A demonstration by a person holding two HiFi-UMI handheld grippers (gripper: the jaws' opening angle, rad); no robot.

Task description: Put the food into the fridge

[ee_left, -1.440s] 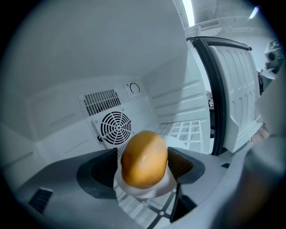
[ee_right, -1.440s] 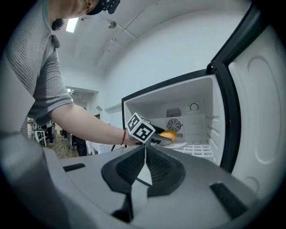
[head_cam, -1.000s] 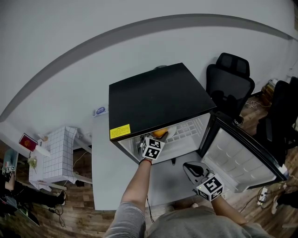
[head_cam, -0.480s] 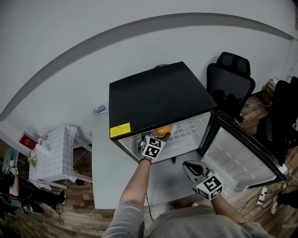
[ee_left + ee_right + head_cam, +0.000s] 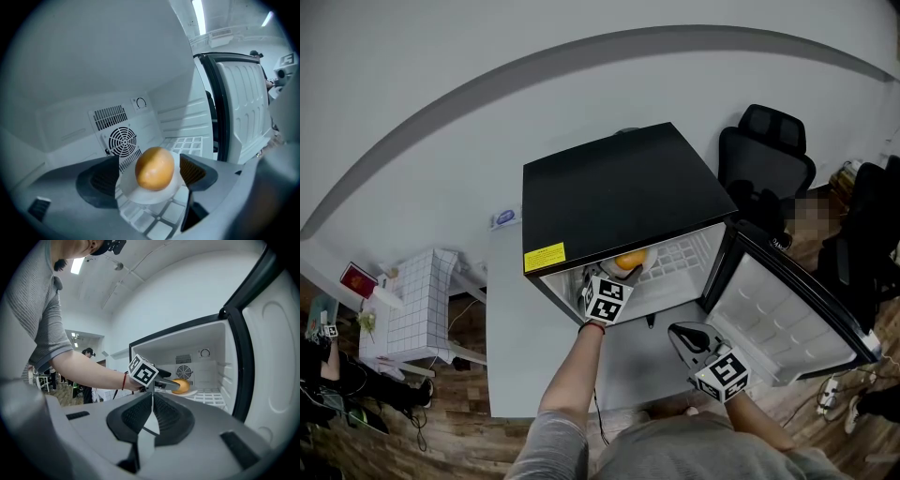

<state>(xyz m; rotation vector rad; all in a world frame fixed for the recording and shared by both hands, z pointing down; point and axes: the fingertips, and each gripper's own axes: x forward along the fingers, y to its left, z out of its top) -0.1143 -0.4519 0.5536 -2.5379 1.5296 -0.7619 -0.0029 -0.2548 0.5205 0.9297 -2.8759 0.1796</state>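
Fridge (image 5: 619, 187) front open twd 6 o'clock, door (image 5: 783, 319) swung clear at 4. Mid-shelf blocked by bun (image 5: 630, 261) on plate (image 5: 143, 196); free shelf (image 5: 680, 258) at 3.

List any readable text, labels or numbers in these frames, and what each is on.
No legible text anywhere.
Yellow label on the fridge's top front edge: print too small to read.
Dial on the fridge's back wall: marks blurred.
Marker cubes: black-and-white squares, no letters.
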